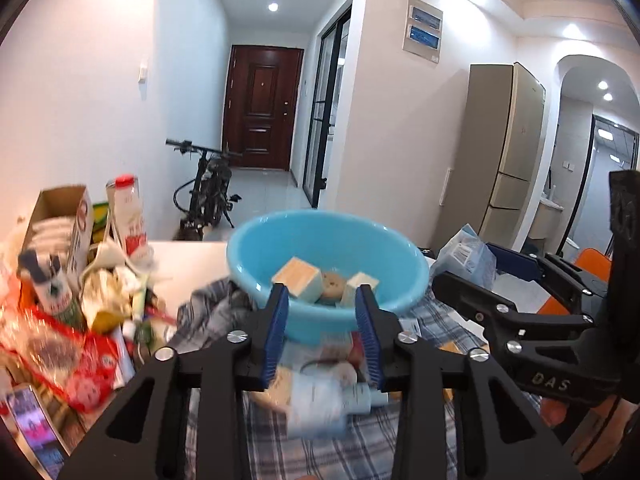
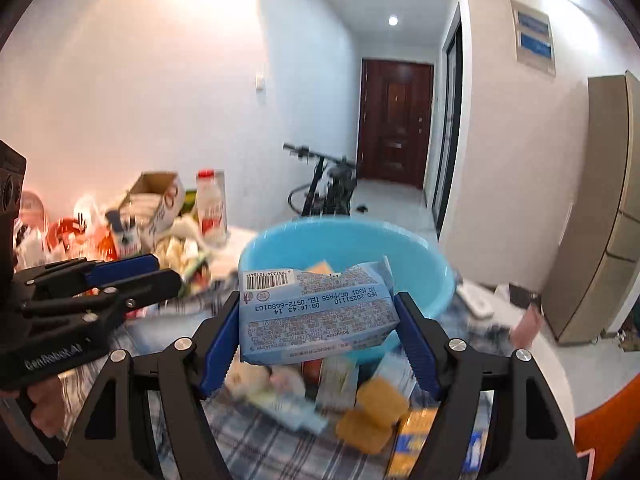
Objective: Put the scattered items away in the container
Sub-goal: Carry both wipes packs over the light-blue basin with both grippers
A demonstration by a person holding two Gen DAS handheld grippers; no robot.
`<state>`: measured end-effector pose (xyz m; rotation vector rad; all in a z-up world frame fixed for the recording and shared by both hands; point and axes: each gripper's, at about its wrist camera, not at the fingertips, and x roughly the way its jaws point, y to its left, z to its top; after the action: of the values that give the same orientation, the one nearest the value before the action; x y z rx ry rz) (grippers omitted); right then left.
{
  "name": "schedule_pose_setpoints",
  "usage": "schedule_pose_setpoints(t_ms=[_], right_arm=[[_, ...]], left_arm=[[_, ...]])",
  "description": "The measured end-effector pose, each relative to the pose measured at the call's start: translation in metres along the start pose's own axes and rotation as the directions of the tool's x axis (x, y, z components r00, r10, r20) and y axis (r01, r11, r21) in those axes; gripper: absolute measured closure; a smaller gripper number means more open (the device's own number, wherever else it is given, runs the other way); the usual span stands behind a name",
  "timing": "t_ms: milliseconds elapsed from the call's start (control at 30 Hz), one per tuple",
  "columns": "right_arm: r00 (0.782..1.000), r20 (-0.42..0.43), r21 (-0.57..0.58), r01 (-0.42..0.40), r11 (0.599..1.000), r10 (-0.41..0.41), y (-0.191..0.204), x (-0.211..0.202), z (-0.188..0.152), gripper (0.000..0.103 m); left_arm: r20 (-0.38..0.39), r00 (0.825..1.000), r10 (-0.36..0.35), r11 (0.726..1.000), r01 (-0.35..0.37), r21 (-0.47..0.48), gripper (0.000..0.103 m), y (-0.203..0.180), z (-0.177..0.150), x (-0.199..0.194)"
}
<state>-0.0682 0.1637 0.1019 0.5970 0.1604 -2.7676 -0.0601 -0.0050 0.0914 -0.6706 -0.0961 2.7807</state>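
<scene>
A light blue plastic basin (image 1: pixel 256 248) stands on a plaid cloth (image 1: pixel 280 452), holding two wooden blocks (image 1: pixel 300 276) and a round biscuit-coloured piece. My left gripper (image 1: pixel 321 289) hovers just before the basin's near rim, shut with nothing between its blue pads. In the right wrist view it sits at the left, the left gripper (image 2: pixel 166 270) with fingers close together. My right gripper (image 2: pixel 317 297) is shut on a pale blue printed pack (image 2: pixel 316 312), held in the air in front of the basin (image 2: pixel 416 264). A pale bottle (image 1: pixel 320 404) and yellow sponges (image 2: pixel 372 412) lie on the cloth below.
A heap of clutter fills the table's left side: an open carton (image 1: pixel 60 216), a red-capped white bottle (image 1: pixel 128 216), red wrappers (image 1: pixel 80 360). A white remote (image 2: pixel 476 300) lies right of the basin. Beyond the table stand a bicycle (image 1: pixel 208 192) and a tall fridge (image 1: pixel 504 152).
</scene>
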Motion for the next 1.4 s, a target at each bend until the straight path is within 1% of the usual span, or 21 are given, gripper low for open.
schedule_pose_setpoints(t_ms=[67,133,200,233,267,300,333,367,433,467,500,567,633,700,833,867,900,1067,1167,1267,1400], right_arm=[[1.000,0.004,0.001,-0.001,1.000,0.001,0.000,0.000,0.002,0.027],[1.000,0.002,-0.004,-0.003,1.000,0.003,0.001,-0.002,-0.004,0.027],[1.000,-0.008,-0.009,-0.001,1.000,0.000,0.001,-0.001,-0.012,0.027],[1.000,-0.015,-0.007,-0.001,1.000,0.001,0.000,0.000,-0.017,0.027],[1.000,-0.023,-0.001,-0.003,1.000,0.003,-0.002,0.002,-0.022,0.027],[1.000,-0.029,0.005,-0.005,1.000,0.005,-0.004,0.003,-0.026,0.027],[0.999,-0.035,0.012,-0.006,1.000,0.006,-0.006,0.003,-0.031,0.027],[0.999,-0.040,0.020,-0.006,1.000,0.007,-0.009,0.004,-0.036,0.027],[0.999,-0.046,0.031,-0.008,0.999,0.009,-0.012,0.004,-0.045,0.027],[0.999,-0.049,0.038,-0.010,0.999,0.011,-0.014,0.004,-0.049,0.027],[0.999,-0.049,0.046,-0.012,0.999,0.014,-0.015,0.004,-0.053,0.027],[0.998,-0.051,0.064,-0.020,0.998,0.023,-0.019,0.003,-0.059,0.027],[0.998,-0.055,0.070,-0.018,0.997,0.022,-0.022,0.002,-0.064,0.027],[0.998,-0.063,0.073,-0.015,0.997,0.019,-0.025,0.001,-0.069,0.027],[0.997,-0.073,0.098,-0.004,0.995,0.012,-0.033,0.002,-0.076,0.027],[0.997,-0.074,0.103,-0.003,0.995,0.010,-0.036,0.002,-0.078,0.027],[0.997,-0.075,0.106,-0.002,0.994,0.010,-0.038,0.002,-0.079,0.027],[0.997,-0.077,0.113,0.000,0.994,0.008,-0.042,0.002,-0.083,0.027],[0.997,-0.076,0.114,-0.002,0.994,0.011,-0.042,0.001,-0.084,0.027],[0.997,-0.074,0.107,0.000,0.994,0.008,-0.039,0.002,-0.083,0.027],[0.997,-0.071,0.100,0.000,0.995,0.007,-0.036,0.003,-0.074,0.027]], left_arm=[[-0.018,1.000,0.008,1.000,-0.008,0.005,0.077,0.002,-0.004,0.005],[-0.057,0.998,0.019,1.000,-0.018,0.007,0.077,0.007,-0.019,0.011],[-0.119,0.993,0.027,1.000,-0.027,0.005,0.077,0.011,-0.038,0.020],[-0.162,0.986,0.026,1.000,-0.026,0.000,0.076,0.014,-0.051,0.026],[-0.202,0.979,0.024,1.000,-0.026,-0.011,0.068,0.018,-0.063,0.031],[-0.242,0.970,0.016,0.999,-0.022,-0.025,0.044,0.021,-0.074,0.035],[-0.282,0.959,-0.008,0.999,-0.004,-0.043,0.032,0.025,-0.087,0.040],[-0.306,0.951,-0.037,0.998,0.018,-0.063,0.024,0.027,-0.097,0.042],[-0.346,0.934,-0.089,0.993,0.058,-0.100,0.024,0.028,-0.111,0.046],[-0.360,0.928,-0.098,0.993,0.066,-0.100,0.024,0.027,-0.116,0.049],[-0.368,0.926,-0.087,0.995,0.060,-0.085,0.024,0.023,-0.120,0.051],[-0.394,0.919,-0.021,1.000,0.013,-0.024,0.024,0.018,-0.128,0.061],[-0.408,0.913,0.007,1.000,0.000,0.017,0.026,0.014,-0.135,0.069],[-0.437,0.899,0.005,1.000,0.007,0.026,0.048,0.007,-0.143,0.073],[-0.450,0.891,0.049,0.997,-0.018,0.073,0.051,0.005,-0.153,0.078],[-0.453,0.890,0.056,0.997,-0.024,0.076,0.055,0.005,-0.154,0.079],[-0.455,0.888,0.065,0.996,-0.031,0.082,0.064,0.005,-0.156,0.080],[-0.448,0.891,0.072,0.994,-0.025,0.110,0.066,0.001,-0.155,0.077],[-0.424,0.903,0.068,0.993,-0.019,0.120,0.066,-0.004,-0.150,0.069],[-0.381,0.922,0.070,0.992,-0.022,0.127,0.066,-0.006,-0.138,0.057],[-0.304,0.951,0.050,0.993,-0.015,0.115,0.066,-0.007,-0.107,0.039]])
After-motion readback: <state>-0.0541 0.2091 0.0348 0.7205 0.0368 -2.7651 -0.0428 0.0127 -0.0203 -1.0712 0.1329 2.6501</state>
